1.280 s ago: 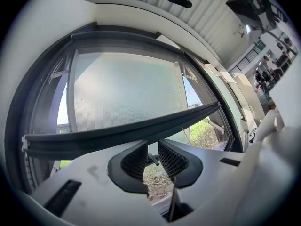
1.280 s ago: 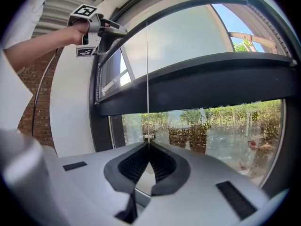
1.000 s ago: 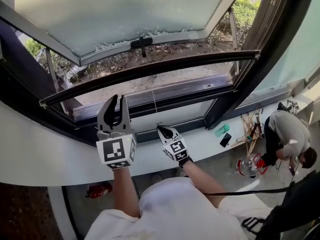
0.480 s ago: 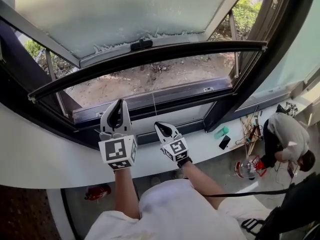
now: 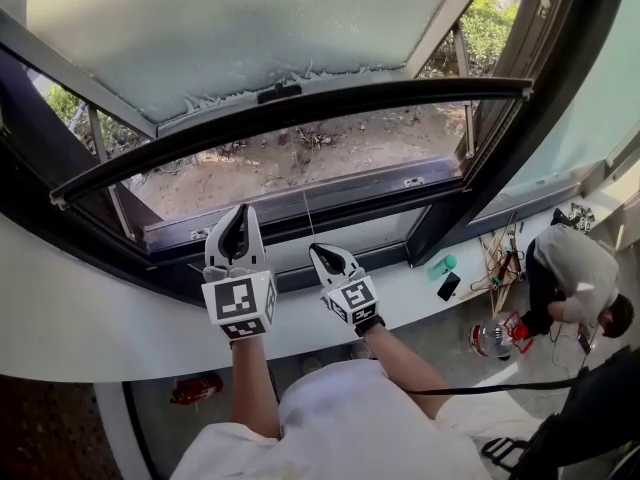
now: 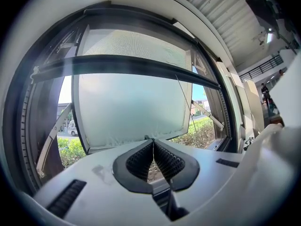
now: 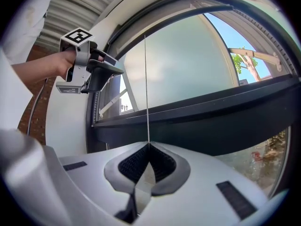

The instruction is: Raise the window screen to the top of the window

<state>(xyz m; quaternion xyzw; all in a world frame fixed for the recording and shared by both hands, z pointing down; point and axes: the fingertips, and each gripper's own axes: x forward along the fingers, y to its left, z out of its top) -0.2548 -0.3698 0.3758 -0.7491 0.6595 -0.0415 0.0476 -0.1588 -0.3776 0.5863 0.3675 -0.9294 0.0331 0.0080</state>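
Window screen: its dark bottom bar runs across the window opening, about half way up, and the mesh hangs above it. From this bar a thin cord comes straight down to the right claw. We see the jaws of that claw closed together with the cord pinched between the pads. The left claw is also closed, pads touching, and it holds nothing. It stays just beside the right one, in front of the lower window frame.

Behind the bar, the frosted sash is pushed outward and tilted up. Its black handle sits right at the upper edge of the bar in the head view. A metal stay arm crosses behind the right end of the bar. Through the gap under the bar we see bare ground and some bushes.

On the white sill, to the right, there are a green cup and a dark phone. A person crouches on the floor at the far right, well apart from the window.

Compared with one second ago, the bar is higher: then the handle was clearly above it, and now more ground shows below. The cord was already in the right claw, and the left claw is a little lower in the head view.
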